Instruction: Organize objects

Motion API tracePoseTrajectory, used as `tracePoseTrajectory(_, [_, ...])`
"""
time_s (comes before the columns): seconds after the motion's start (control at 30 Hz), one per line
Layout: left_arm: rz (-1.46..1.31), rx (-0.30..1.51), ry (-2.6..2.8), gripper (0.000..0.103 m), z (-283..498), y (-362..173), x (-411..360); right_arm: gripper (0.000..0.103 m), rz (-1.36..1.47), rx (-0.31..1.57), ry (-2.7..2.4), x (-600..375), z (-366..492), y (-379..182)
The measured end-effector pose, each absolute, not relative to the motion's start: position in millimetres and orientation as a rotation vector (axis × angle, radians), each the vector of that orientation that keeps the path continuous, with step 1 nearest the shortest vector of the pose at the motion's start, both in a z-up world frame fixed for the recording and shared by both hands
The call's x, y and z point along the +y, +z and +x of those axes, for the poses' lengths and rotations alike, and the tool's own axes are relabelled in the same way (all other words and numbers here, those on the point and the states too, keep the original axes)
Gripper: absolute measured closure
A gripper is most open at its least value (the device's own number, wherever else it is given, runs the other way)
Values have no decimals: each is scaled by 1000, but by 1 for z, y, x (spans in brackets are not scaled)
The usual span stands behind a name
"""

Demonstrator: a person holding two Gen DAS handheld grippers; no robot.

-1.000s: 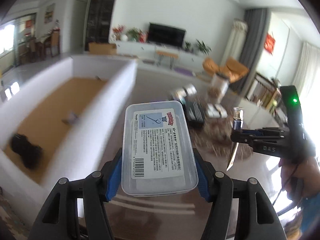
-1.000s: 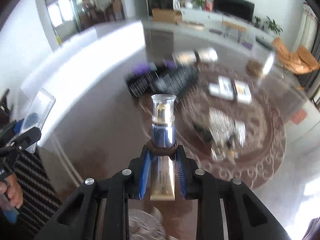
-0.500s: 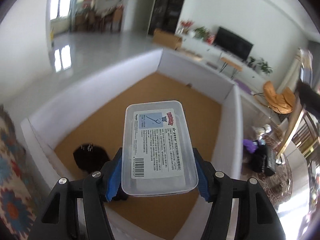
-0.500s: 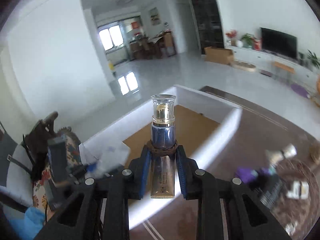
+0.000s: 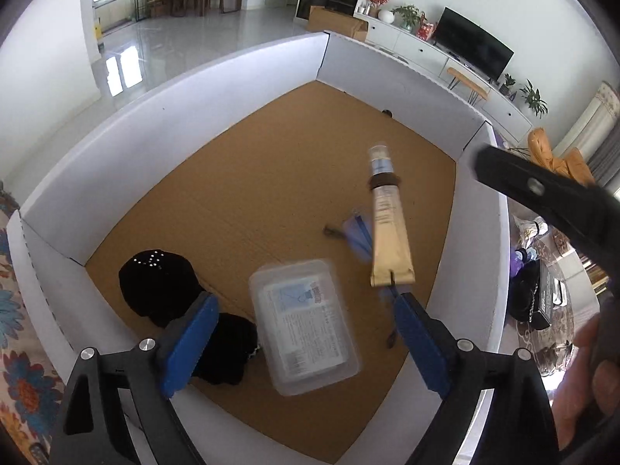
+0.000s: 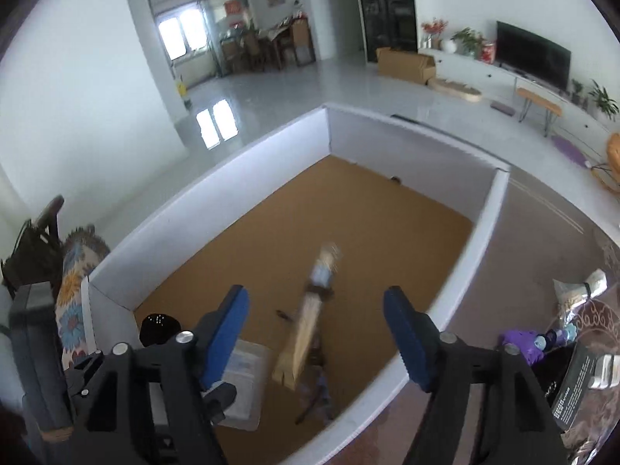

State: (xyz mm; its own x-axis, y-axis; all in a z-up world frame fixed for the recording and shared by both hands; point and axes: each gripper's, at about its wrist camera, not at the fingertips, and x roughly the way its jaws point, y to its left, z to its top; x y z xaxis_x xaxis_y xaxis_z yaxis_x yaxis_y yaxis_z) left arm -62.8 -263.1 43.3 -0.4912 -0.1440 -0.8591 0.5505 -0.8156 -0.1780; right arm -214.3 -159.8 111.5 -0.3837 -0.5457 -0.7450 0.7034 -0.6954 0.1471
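A large white-walled box [image 5: 217,89] with a brown cardboard floor lies below both grippers. My left gripper [image 5: 302,329] is open above it; a clear plastic box with a printed label [image 5: 306,325] is loose below its jaws, over the floor. My right gripper [image 6: 316,333] is open; a gold tube with a blue collar and clear cap [image 6: 308,325] is loose and blurred between its jaws, over the box. The tube also shows in the left wrist view [image 5: 387,224]. The clear plastic box shows in the right wrist view [image 6: 248,383].
A black beaded item [image 5: 159,286] and a black cloth [image 5: 228,348] lie in the box's near left corner. A small blue item [image 5: 356,232] lies mid-floor. Outside, right of the box wall [image 6: 488,224], are a purple item [image 6: 523,345] and a black pouch [image 6: 577,391] on the brown table.
Both grippers have opened over the white box. The clear plastic box has left the left jaws and the gold tube has left the right jaws; both are dropping into the box.
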Motion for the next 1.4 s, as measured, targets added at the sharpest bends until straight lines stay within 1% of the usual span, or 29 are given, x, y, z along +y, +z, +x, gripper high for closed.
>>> tracePoseTrajectory(0.1, [1244, 585, -2321, 11, -56, 47, -262, 29, 991, 246, -2145, -136, -206, 117])
tracePoseTrajectory(0.13, [1228, 581, -2325, 11, -54, 48, -259, 27, 975, 247, -2154, -130, -202, 118])
tracePoseTrajectory(0.17, [1214, 584, -2333, 11, -53, 47, -257, 20, 951, 249, -2167, -119, -198, 119])
tracePoseTrajectory(0.23, [1196, 592, -2353, 11, -50, 48, -251, 14, 905, 257, -2197, -93, -187, 119])
tracePoseTrajectory(0.3, [1173, 578, -2362, 11, -47, 52, -245, 14, 879, 278, -2214, -66, -179, 119])
tracePoseTrajectory(0.43, [1069, 570, -2398, 11, -32, 66, -226, 14, 868, 347, -2270, -7, -153, 98])
tracePoseTrajectory(0.53, [993, 595, -2481, 11, -20, 80, -200, 14, 938, 385, -2321, 44, -134, 65])
tracePoseTrajectory(0.6, [973, 576, -2549, 11, -16, 89, -175, 14, 999, 397, -2356, 76, -124, 43])
tracePoseTrajectory(0.7, [958, 497, -2687, 11, -10, 102, -127, 14, 1111, 392, -2406, 119, -117, 13])
tracePoseTrajectory(0.77, [964, 416, -2789, 11, -7, 107, -91, 14, 1207, 320, -2437, 152, -116, -3])
tracePoseTrajectory(0.83, [1000, 320, -2876, 11, -6, 107, -57, 14, 1244, 265, -2462, 173, -116, -9])
tracePoseTrajectory(0.9, [1060, 221, -2935, 11, -7, 100, -25, 14, 1265, 247, -2499, 191, -116, -12])
tracePoseTrajectory(1.0, [1137, 131, -2969, 11, -7, 83, 6, 14, 1264, 278, -2535, 202, -118, -15])
tracePoseTrajectory(1.07, [1185, 103, -2972, 11, -8, 69, 17, 13, 1262, 300, -2545, 206, -118, -17])
tracePoseTrajectory(1.23, [1314, 57, -2914, 11, -16, 28, 26, 11, 1265, 248, -2551, 208, -118, -18])
tracePoseTrajectory(1.3, [1348, 46, -2884, 11, -19, 14, 25, 7, 1282, 228, -2551, 209, -120, -18])
tracePoseTrajectory(1.33, [1361, 46, -2870, 11, -20, 7, 24, 2, 1295, 220, -2555, 209, -120, -19])
tracePoseTrajectory(1.4, [1387, 45, -2842, 11, -23, -5, 21, 0, 1316, 215, -2560, 210, -123, -20])
